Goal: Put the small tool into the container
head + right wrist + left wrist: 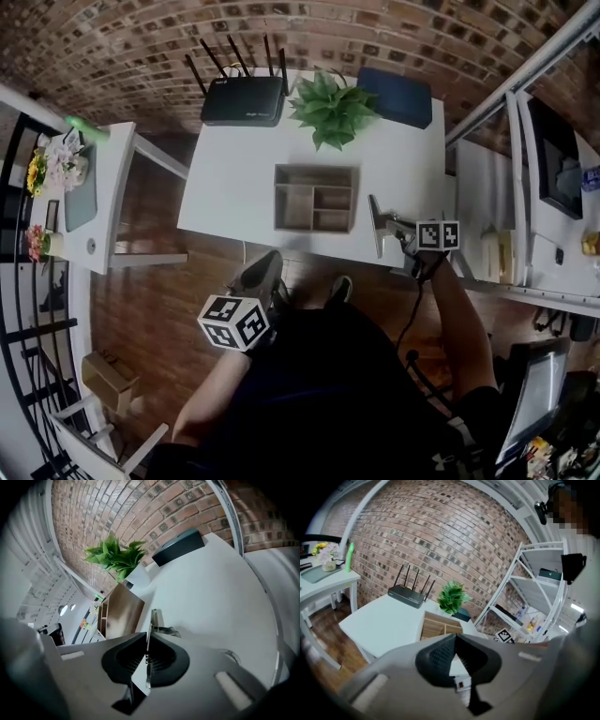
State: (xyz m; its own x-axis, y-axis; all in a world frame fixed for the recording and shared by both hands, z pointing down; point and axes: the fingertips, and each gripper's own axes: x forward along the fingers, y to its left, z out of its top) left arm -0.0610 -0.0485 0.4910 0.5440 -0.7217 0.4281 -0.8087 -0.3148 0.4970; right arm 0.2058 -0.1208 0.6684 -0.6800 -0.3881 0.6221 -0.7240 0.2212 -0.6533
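**Small tool gripped, container waiting to its left**

The small tool (377, 225), a thin strip of grey metal, is sitting near the front right corner of the tabletop (234, 178), close to the front edge. The right gripper (147, 644) is clamping it. In the right gripper view its fingers (125, 657) are pressing together on the strip, which is showing edge-on between the pads and sticking out ahead of them. A shadow is lying right under the far end, and I cannot tell whether that end is touching the tabletop or hanging just above it.

The container (296, 208), a wooden tray with several open compartments, is standing by the middle of the front edge, to the left of the tool and apart from it. From the head view its compartments are looking empty.

The left gripper (455, 639) is hanging off the tabletop, out beyond the front edge on the left. Its fingers are meeting at the tips with nothing between them.

The pickup seems to be the step in hand, with the carry not yet begun. The next move is probably calling for:

- raising the tool clear of the tabletop;
- taking it left along the front edge and over the container's near wall;
- lowering it into a compartment long enough for it, likely the larger left one.

Such a thin strip may be prone to pivoting between the pads.
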